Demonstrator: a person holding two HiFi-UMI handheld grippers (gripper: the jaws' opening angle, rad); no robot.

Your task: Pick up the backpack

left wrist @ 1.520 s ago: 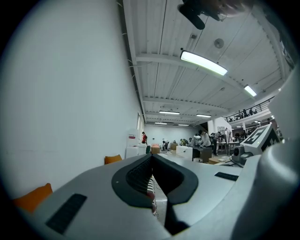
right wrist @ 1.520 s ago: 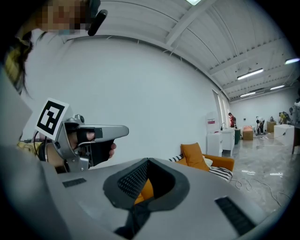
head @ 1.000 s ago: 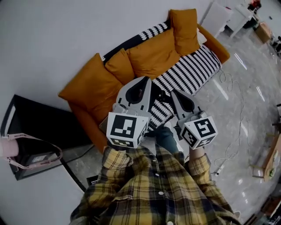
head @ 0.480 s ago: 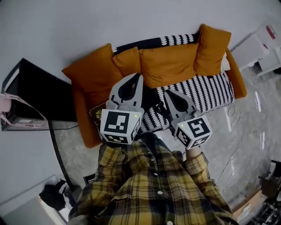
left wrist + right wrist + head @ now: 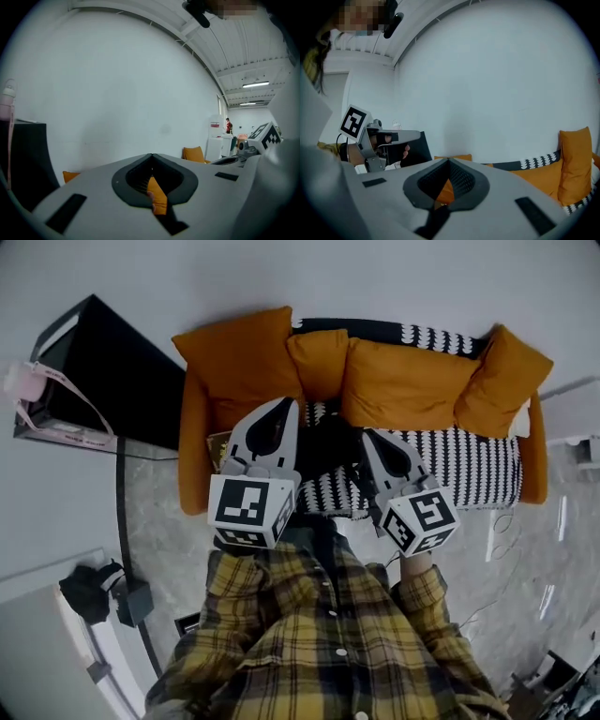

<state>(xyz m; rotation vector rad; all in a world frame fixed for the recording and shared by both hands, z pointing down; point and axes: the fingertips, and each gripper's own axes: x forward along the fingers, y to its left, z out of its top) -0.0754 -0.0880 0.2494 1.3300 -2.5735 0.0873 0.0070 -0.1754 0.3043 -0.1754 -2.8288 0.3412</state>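
Half-hiding a dark shape (image 5: 324, 442), left gripper (image 5: 282, 405) and right gripper (image 5: 368, 435) sit closed.

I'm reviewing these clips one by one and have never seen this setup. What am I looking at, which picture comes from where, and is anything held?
No robot: a person in a plaid shirt holds a hand tool with a claw in each hand. One picture looks down from a head camera; the other two look along each claw. The left claw and right claw are both shut and empty, pointing toward an orange sofa. The dark shape on its striped seat may be the backpack.
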